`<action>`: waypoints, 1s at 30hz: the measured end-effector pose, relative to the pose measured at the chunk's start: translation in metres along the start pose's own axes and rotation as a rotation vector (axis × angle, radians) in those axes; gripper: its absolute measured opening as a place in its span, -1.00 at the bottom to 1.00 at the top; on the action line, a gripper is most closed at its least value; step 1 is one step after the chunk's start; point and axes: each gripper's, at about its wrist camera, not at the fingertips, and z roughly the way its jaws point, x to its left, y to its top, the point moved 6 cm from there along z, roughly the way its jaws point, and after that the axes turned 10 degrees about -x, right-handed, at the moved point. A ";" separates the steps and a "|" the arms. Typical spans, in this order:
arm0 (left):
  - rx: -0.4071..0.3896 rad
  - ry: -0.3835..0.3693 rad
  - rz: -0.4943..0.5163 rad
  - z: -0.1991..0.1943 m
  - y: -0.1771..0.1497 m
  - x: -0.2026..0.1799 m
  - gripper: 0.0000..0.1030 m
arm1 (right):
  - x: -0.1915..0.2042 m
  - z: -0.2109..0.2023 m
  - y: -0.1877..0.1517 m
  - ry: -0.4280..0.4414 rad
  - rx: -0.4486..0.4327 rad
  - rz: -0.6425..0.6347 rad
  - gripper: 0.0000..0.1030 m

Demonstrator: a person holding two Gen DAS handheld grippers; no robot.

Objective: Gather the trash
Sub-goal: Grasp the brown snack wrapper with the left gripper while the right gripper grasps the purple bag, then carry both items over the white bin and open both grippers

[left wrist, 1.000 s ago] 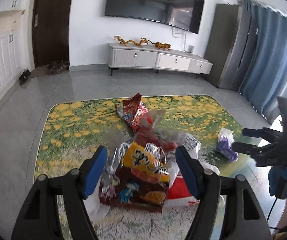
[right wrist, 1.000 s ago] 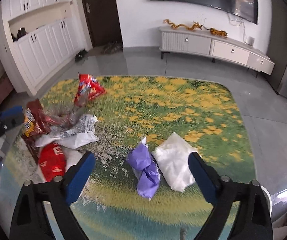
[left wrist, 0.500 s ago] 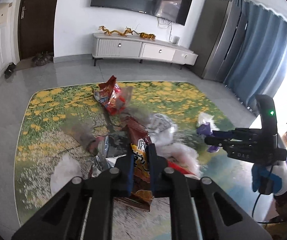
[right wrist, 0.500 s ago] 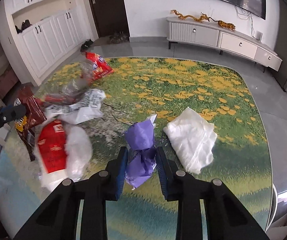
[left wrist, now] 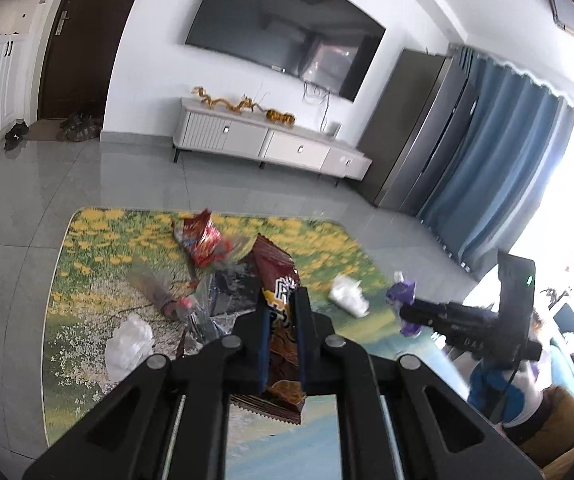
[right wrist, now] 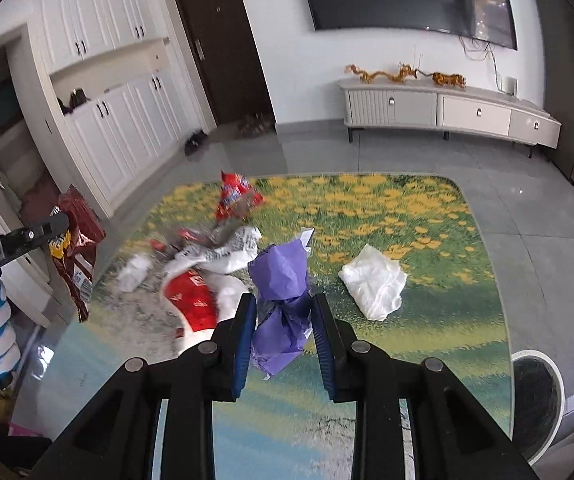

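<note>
My left gripper (left wrist: 281,300) is shut on a brown snack bag (left wrist: 277,276) and holds it lifted above the flower-print table (left wrist: 87,236); the bag also shows at the left of the right wrist view (right wrist: 74,240). My right gripper (right wrist: 283,308) is shut on a crumpled purple wrapper (right wrist: 281,284), raised off the table; the wrapper also shows in the left wrist view (left wrist: 403,294). A red snack bag (right wrist: 236,197), a red-and-white wrapper (right wrist: 193,300), printed white paper (right wrist: 231,250) and white tissues (right wrist: 375,282) lie on the table.
A small white wad (left wrist: 129,340) and a brown bottle-like piece (left wrist: 155,290) lie on the table's left side. A white round bin rim (right wrist: 537,396) stands at the table's right corner. A TV cabinet (left wrist: 263,146) lines the far wall.
Both grippers shut, the left on the brown snack bag and the right on the purple wrapper, and both have lifted their pieces up off the table.
</note>
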 end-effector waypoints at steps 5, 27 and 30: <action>-0.031 -0.037 -0.020 -0.010 0.021 -0.030 -0.81 | -0.016 -0.036 0.010 0.012 -0.070 0.018 -0.48; 0.284 -0.298 0.119 0.241 -0.060 -0.345 -0.77 | -0.287 -0.163 -0.078 -0.368 -0.119 0.297 -0.44; 0.319 -0.288 0.116 0.279 -0.086 -0.373 -0.75 | -0.312 -0.163 -0.094 -0.382 -0.105 0.340 -0.44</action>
